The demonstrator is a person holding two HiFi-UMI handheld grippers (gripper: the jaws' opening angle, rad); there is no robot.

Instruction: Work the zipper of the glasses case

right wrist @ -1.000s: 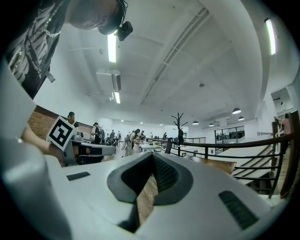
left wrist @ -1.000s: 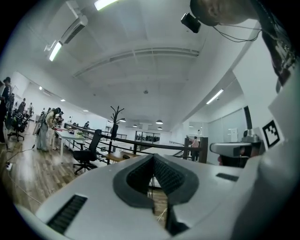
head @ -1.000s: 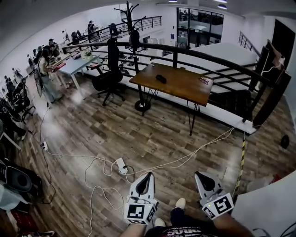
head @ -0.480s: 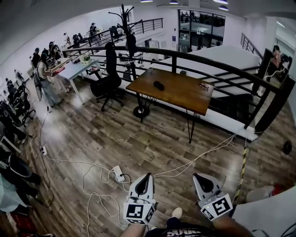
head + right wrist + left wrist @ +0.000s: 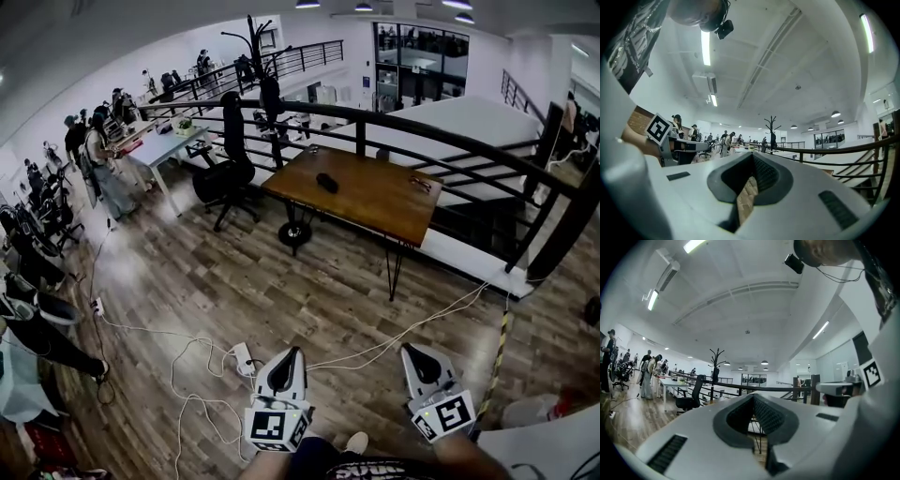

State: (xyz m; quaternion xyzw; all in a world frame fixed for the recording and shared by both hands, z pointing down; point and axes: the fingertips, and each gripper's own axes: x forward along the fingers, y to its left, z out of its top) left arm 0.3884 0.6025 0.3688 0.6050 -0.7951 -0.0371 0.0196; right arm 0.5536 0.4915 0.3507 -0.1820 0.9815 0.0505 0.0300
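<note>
A: How does the task's thing look?
B: It is a small, dark, oblong glasses case (image 5: pixel 326 183) lying flat on the brown wooden table with thin black legs (image 5: pixel 380 208). It sits on the table's left half, near the far edge.

A: Is the case zipped or open, and is anything inside?
B: It is too small in the head view to tell. The zipper cannot be made out, nor any contents.

A: What else is on the table?
B: One small thin object (image 5: pixel 419 185) near the right end, well apart from the glasses case. It is too small to name.

A: And the person's tools?
B: The white left gripper (image 5: pixel 292 352) and the white right gripper (image 5: pixel 407 349) are at the bottom of the head view, over the wood-plank floor (image 5: pixel 281 272). Both are well apart from the table. In each gripper's own view the dark ridged pads meet, so the jaws are together with nothing between them.

A: What lies in between?
B: White cables (image 5: pixel 192 349) and a white power strip (image 5: pixel 245 359) lie on the floor near the left gripper. A black office chair (image 5: pixel 225 173) stands left of the table, and a black railing (image 5: pixel 450 133) runs behind it.
</note>
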